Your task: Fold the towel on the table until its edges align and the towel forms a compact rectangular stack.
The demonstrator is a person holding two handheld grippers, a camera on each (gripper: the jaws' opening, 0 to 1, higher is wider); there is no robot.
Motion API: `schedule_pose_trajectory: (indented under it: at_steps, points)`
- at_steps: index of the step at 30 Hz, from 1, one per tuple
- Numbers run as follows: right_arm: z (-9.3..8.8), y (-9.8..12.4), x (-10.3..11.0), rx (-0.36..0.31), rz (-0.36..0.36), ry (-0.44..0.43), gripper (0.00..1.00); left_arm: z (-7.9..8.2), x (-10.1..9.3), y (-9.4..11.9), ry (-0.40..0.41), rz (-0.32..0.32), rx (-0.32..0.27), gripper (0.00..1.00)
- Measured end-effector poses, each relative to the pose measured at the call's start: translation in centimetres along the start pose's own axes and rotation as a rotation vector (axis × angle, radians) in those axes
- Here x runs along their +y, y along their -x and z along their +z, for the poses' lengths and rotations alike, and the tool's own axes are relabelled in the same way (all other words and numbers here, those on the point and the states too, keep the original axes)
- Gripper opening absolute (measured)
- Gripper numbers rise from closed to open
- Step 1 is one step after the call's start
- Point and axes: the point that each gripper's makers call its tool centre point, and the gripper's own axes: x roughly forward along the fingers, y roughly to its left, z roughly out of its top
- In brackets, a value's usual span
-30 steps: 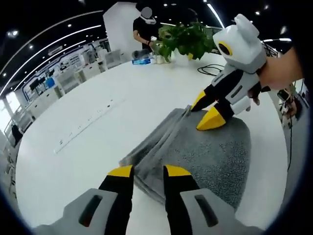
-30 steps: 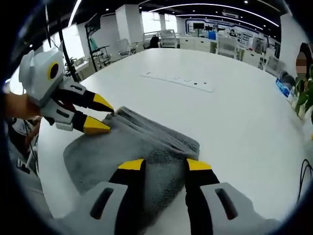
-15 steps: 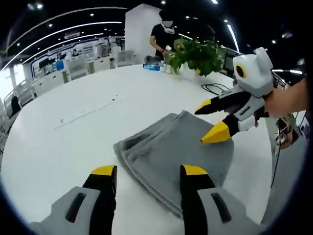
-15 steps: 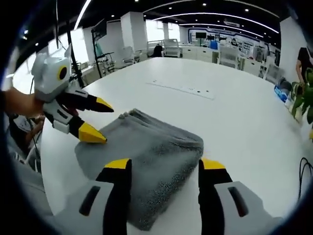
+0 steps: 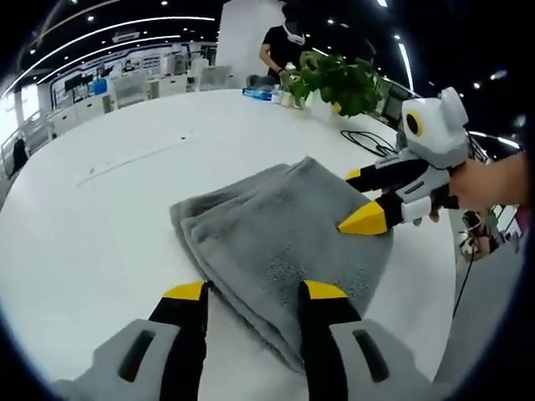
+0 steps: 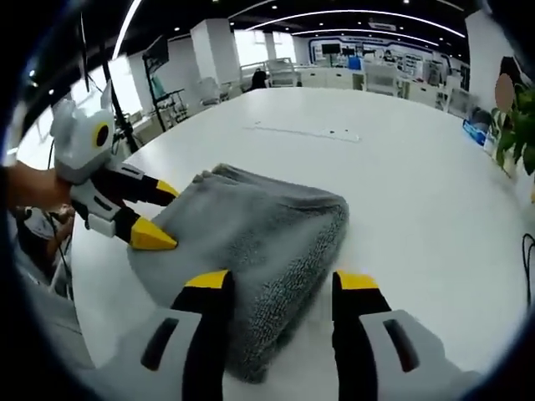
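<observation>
A grey towel (image 5: pixel 276 225) lies folded in several layers on the white table (image 5: pixel 84 225). My left gripper (image 5: pixel 253 292) is open, low over the towel's near edge, with that edge between its jaws. My right gripper (image 5: pixel 358 200) comes in from the right, open, with one yellow tip resting on top of the towel and the other partly hidden behind its far edge. In the right gripper view the towel (image 6: pixel 259 225) reaches between my right gripper's (image 6: pixel 282 282) spread jaws. There the left gripper (image 6: pixel 161 214) stands open at the towel's left edge.
A potted plant (image 5: pixel 334 79) and a black cable (image 5: pixel 368 142) sit at the table's far side, where a person (image 5: pixel 284 42) stands. A long inset strip (image 6: pixel 301 132) crosses the tabletop beyond the towel. A hand (image 5: pixel 493 184) holds the right gripper near the table's edge.
Both grippers' jaws stand wider apart than a second ago. The towel's bunched ridge has settled into a flat folded stack. Both views have come closer over the towel.
</observation>
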Motion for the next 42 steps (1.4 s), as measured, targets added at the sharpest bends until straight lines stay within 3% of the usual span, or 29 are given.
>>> schedule_pose_trajectory:
  at_steps: [7,25,36,40,42]
  points:
    - [0.0,-0.5,0.3,0.01,0.015,0.003,0.38,0.2,0.5,-0.8,0.019,-0.015,-0.002,0.41]
    - [2.5,-2.5,-1.5,0.019,-0.013,0.058,0.38,2.8,2.4,-3.0,-0.034,0.001,0.048,0.39]
    - [3.2,-3.5,-2.7,0.033,-0.026,0.068,0.38,3.4,2.8,-3.3,-0.038,0.014,0.063,0.39]
    - [4.0,-2.9,-3.2,-0.011,-0.031,0.046,0.42,3.7,2.9,-2.7,-0.058,0.035,0.062,0.42]
    - [5.1,-2.2,-3.4,-0.071,-0.042,0.022,0.49,4.7,3.6,-2.2,-0.137,0.082,0.045,0.5]
